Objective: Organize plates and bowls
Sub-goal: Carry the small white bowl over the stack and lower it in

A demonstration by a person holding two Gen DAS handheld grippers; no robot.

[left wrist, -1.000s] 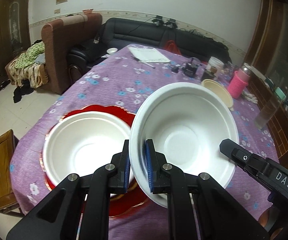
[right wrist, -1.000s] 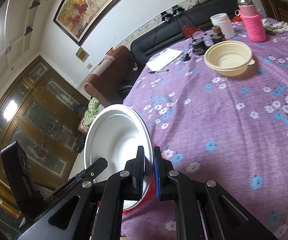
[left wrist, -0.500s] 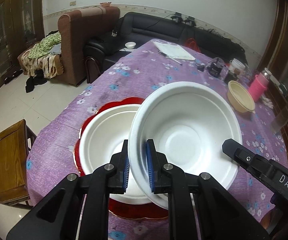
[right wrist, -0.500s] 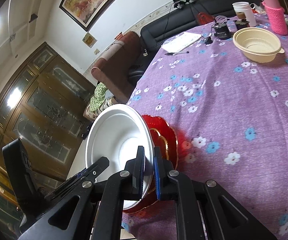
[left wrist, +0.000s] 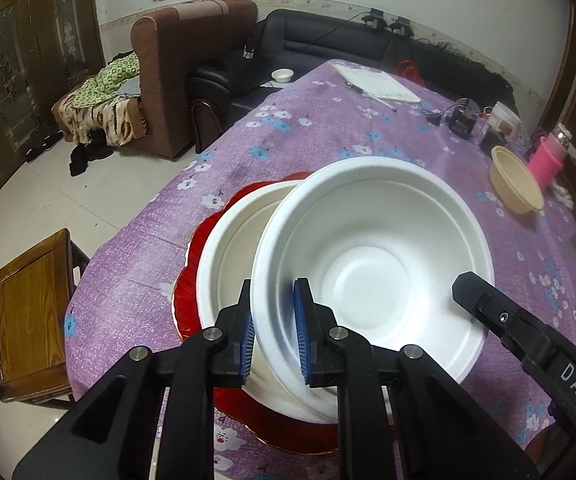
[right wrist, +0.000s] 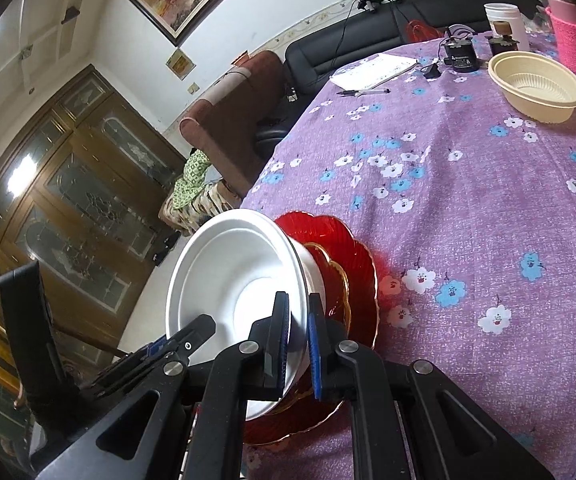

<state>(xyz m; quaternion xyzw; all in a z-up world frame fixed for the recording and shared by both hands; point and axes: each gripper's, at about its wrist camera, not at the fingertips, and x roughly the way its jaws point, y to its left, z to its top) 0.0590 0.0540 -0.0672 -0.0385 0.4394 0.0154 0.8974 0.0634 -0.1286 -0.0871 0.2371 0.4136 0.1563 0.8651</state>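
Both tools are clamped on the same white foam bowl. Your left tool pinches its near-left rim, one pad inside and one outside. Your right tool grips the opposite rim the same way.

The held bowl sits tilted, partly over a second white foam bowl. That lower bowl rests on a stack of red scalloped plates near the bench edge. Whether the two bowls already touch cannot be told from either view.

The step in hand appears to be nesting the held bowl into the lower one.

- Level the rim first; the left wrist view shows the bowl pitched toward you.
- Shift it leftward until the two rims line up, then lower it straight down.
- Keep the squeeze light, as foam of this kind likely dents.
- Part both tools only once the bowl is seated, and draw them outward, not upward.

A cream plastic bowl waits well apart, farther up the bench.
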